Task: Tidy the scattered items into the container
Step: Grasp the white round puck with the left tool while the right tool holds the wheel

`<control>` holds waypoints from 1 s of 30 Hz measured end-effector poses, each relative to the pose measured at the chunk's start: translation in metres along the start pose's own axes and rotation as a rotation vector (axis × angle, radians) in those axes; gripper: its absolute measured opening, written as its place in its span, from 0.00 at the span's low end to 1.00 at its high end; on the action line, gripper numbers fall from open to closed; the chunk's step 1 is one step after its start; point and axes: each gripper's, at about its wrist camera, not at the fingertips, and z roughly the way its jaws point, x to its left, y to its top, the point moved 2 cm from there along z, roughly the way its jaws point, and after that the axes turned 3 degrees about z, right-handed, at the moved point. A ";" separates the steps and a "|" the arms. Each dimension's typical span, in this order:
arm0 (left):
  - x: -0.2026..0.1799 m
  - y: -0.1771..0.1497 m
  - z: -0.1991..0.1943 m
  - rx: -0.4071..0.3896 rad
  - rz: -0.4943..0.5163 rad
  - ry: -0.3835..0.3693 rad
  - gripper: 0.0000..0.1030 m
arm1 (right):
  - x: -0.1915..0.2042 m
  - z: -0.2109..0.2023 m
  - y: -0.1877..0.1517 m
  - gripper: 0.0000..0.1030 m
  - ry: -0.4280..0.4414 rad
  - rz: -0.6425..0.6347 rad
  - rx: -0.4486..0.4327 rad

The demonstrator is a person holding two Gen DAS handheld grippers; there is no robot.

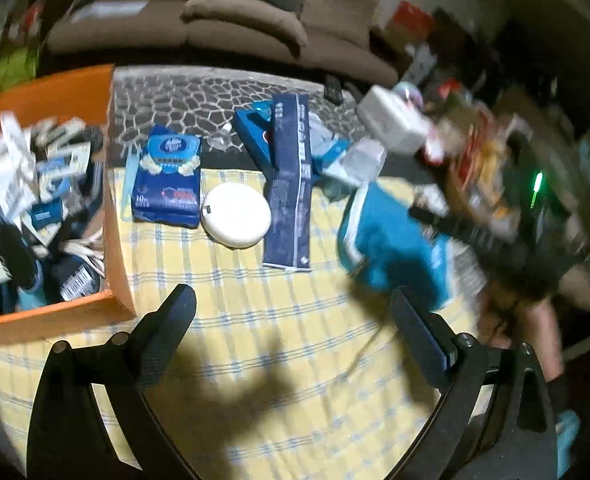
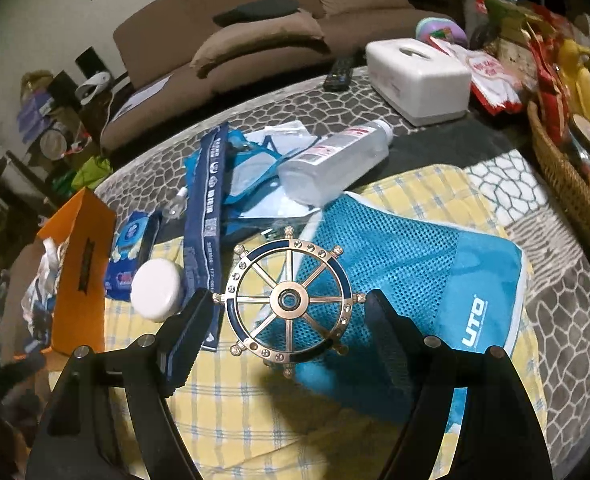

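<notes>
Right wrist view: we see one ship's-wheel ornament (image 2: pixel 291 300) lying flat, partly on the yellow checked cloth (image 2: pixel 231 408) and partly on the near-left corner of one blue mesh pouch (image 2: pixel 427 280). It sits directly ahead of the right gripper (image 2: pixel 285 320), centred in the gap, and the jaws stand spread on either side without touching it. Being round, the wheel has no long axis, so we judge that any diameter would serve for a pinch. We judge the right gripper the nearer of the two.

The orange container (image 2: pixel 83 264) stands at the left edge of the cloth, already well filled, so the carry would run leftward.

Between wheel and container we count one long navy box (image 2: pixel 209 216), its long axis running from the near side toward the far edge of the table, one white round case (image 2: pixel 158 290) and one blue tissue pack (image 2: pixel 129 248). Beyond the pouch lies one clear bottle (image 2: pixel 335 160) on its side, over a heap of blue packets whose number we cannot tell.

In the left wrist view, the left gripper (image 1: pixel 293 312) hovers over bare cloth near the container's corner, jaws spread and empty. The wheel cannot be made out in this blurred view.

At the far edge stand one white tissue box (image 2: pixel 419 76) and one remote (image 2: pixel 339 70); one wicker basket (image 2: pixel 563 176) occupies the right edge.
</notes>
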 end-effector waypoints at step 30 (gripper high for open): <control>0.015 0.030 0.180 -0.065 0.024 0.468 0.78 | -0.010 -0.007 0.005 0.77 -0.048 0.001 -0.007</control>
